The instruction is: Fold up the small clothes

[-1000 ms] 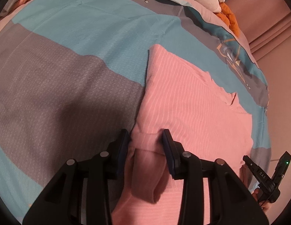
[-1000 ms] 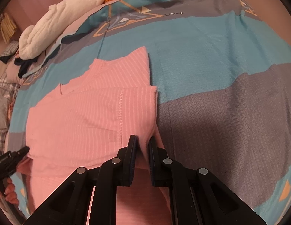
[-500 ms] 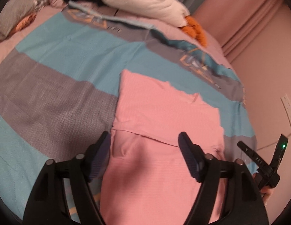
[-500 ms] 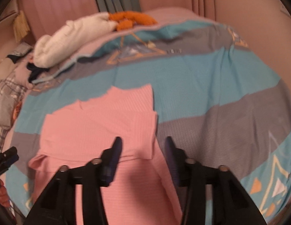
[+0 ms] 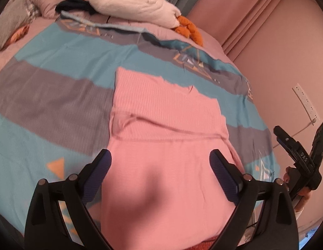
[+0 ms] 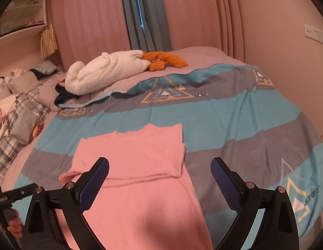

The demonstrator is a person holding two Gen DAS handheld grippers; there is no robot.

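Note:
A pink striped garment (image 5: 165, 145) (image 6: 136, 166) lies flat on the bedspread, its two sleeves folded in over the body. My left gripper (image 5: 160, 160) hovers above its lower half, jaws wide and still opening, nothing pressed between the pads. My right gripper (image 6: 159, 168) hangs above the garment's right edge, jaws likewise wide and opening, holding nothing. In the left wrist view the right gripper (image 5: 301, 158) appears at the right edge with a hand on it. Part of the left gripper (image 6: 13, 193) and a hand show at the right wrist view's left edge.
The bedspread (image 6: 234, 112) is striped teal and grey. At the head of the bed lie a white plush blanket (image 6: 107, 70), an orange plush toy (image 6: 165, 59), dark clothes (image 5: 76, 2) and plaid pillows (image 6: 18, 125). Curtains (image 6: 144, 14) and a pink wall with a socket (image 5: 305, 102) stand behind.
Both grippers let go of the pink garment, opened wide and drew back and upward. The folded sleeves now lie on the garment's body.

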